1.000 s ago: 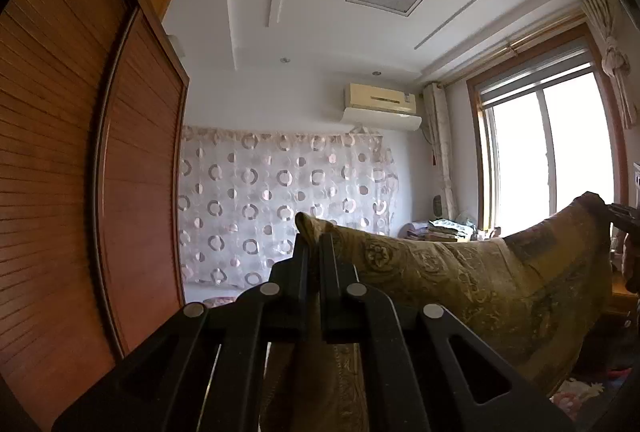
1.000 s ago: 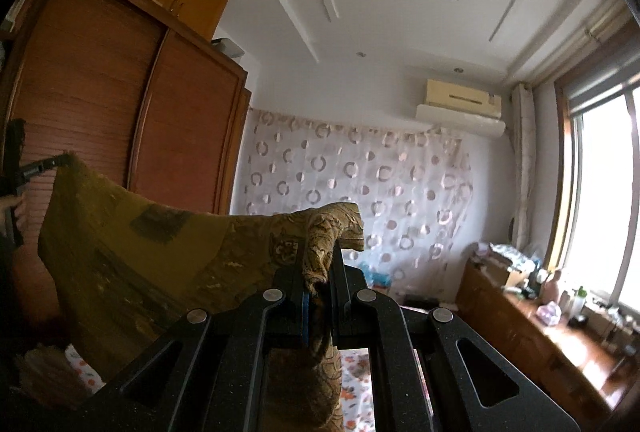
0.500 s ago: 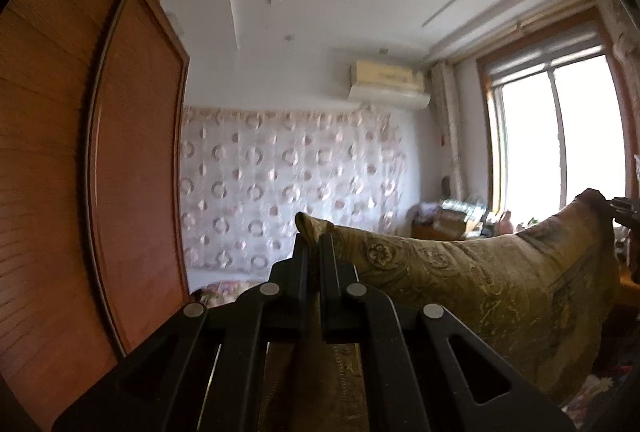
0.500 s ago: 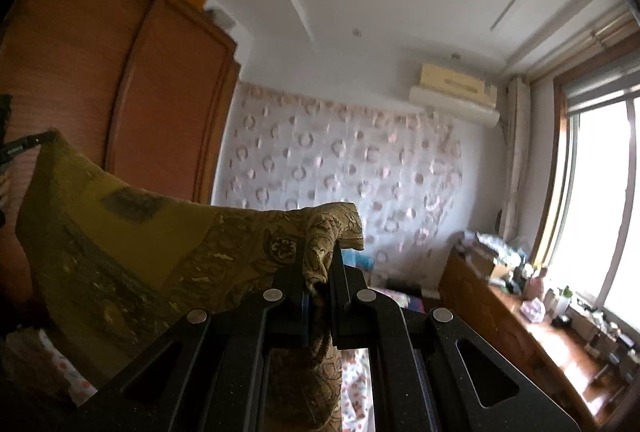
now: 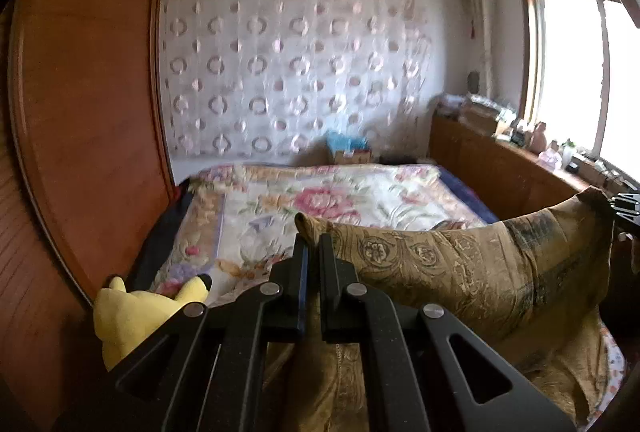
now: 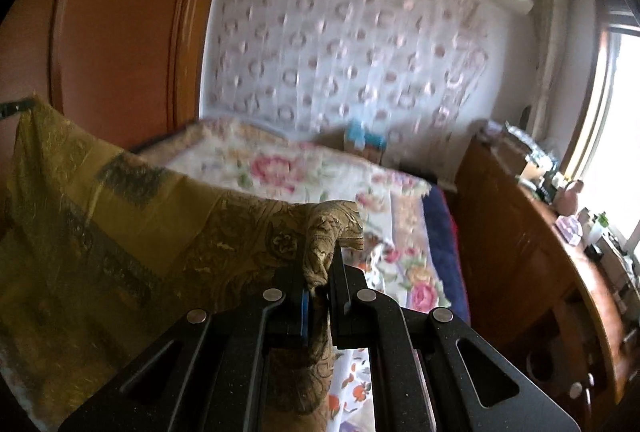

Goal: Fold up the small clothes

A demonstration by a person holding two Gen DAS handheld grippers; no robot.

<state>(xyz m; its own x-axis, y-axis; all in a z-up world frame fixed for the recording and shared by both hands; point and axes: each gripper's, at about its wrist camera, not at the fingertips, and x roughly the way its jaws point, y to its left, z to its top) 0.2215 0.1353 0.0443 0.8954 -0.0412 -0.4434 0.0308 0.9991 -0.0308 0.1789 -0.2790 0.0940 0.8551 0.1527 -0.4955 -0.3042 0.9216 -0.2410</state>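
Note:
A golden-brown patterned cloth [image 5: 472, 272] hangs stretched between my two grippers above the bed. My left gripper [image 5: 314, 244] is shut on one top corner of it. My right gripper [image 6: 320, 264] is shut on the other top corner, and the cloth [image 6: 120, 216] spreads away to the left in the right wrist view. The right gripper's tip shows at the far right edge of the left wrist view [image 5: 626, 206], and the left gripper's tip shows at the far left of the right wrist view [image 6: 16, 107]. The cloth's lower part sags down out of sight.
A bed with a floral quilt [image 5: 320, 200] lies below and ahead. A yellow plush toy [image 5: 132, 316] sits at the bed's near left. A wooden wardrobe [image 5: 80, 112] stands on the left, a cluttered wooden sideboard [image 6: 532, 244] under the window on the right.
Both grippers have tilted down: the views went from ceiling and wall to the bed and plush toy. The cloth stays stretched between them.

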